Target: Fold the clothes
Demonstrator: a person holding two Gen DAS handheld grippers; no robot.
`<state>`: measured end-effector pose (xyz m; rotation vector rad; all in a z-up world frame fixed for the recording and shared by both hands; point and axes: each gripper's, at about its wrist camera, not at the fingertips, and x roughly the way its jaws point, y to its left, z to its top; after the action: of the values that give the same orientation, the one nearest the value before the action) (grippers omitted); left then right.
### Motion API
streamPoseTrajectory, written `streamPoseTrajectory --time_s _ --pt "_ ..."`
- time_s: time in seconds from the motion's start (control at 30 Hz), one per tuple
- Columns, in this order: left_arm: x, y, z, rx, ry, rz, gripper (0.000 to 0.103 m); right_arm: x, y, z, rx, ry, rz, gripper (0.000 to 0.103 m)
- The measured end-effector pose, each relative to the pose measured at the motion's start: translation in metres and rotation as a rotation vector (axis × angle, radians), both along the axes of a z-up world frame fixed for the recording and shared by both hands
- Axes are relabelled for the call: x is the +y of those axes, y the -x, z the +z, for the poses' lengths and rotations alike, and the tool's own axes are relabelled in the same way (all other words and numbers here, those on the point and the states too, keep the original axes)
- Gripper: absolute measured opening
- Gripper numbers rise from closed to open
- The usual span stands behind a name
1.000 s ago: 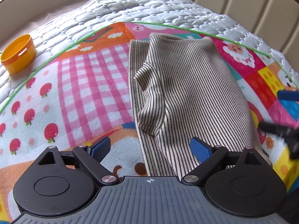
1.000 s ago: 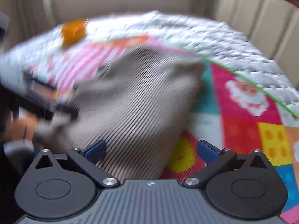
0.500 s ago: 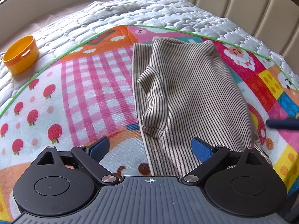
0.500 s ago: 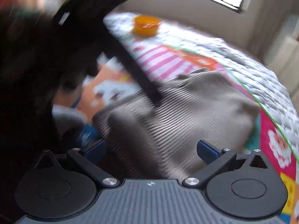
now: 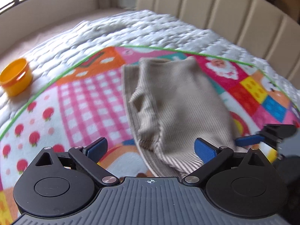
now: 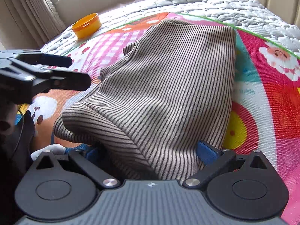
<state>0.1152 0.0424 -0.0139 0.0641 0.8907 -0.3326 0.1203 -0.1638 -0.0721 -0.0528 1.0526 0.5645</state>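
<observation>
A beige garment with thin dark stripes [image 5: 176, 101] lies partly folded on a colourful play mat [image 5: 90, 97] on a bed. It also shows in the right wrist view [image 6: 168, 78]. My left gripper [image 5: 151, 148] is open, with the garment's near hem between and just beyond its blue pads. My right gripper [image 6: 150, 152] is open wide around the garment's near edge, and cloth covers its left pad. The right gripper shows at the right edge of the left wrist view [image 5: 262, 136], and the left gripper shows at the left of the right wrist view [image 6: 56, 71].
An orange round tub [image 5: 16, 76] stands on the white quilted bedspread [image 5: 150, 30] at the far left; it also shows in the right wrist view [image 6: 87, 25]. A padded beige headboard [image 5: 225, 9] runs behind. A window and curtain [image 6: 37, 9] are at the left.
My right gripper has swung in from the side to the garment's near edge, with the cloth now between its jaws. My left gripper has drawn back a little; its view is blurred.
</observation>
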Motion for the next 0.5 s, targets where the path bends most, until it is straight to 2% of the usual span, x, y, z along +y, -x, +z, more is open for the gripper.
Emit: streamPoseTrajectory --time_s 0.13,0.23,0.33,0.5 --pt "-0.013 0.02 0.001 -0.035 -0.033 -0.15 0.103 -0.003 -0.001 -0.002 0.024 -0.02 -0.018 0.102" --pt "-0.026 0.031 -0.006 -0.052 -0.09 -0.237 0.103 -0.01 -0.003 -0.002 0.054 -0.061 -0.055 0.103" --pt "-0.038 0.039 -0.01 -0.094 -0.184 -0.292 0.103 -0.012 -0.005 -0.003 0.071 -0.089 -0.082 0.103" --pt "-0.038 0.047 -0.013 -0.106 -0.223 -0.329 0.103 -0.01 -0.004 -0.002 0.066 -0.081 -0.08 0.103"
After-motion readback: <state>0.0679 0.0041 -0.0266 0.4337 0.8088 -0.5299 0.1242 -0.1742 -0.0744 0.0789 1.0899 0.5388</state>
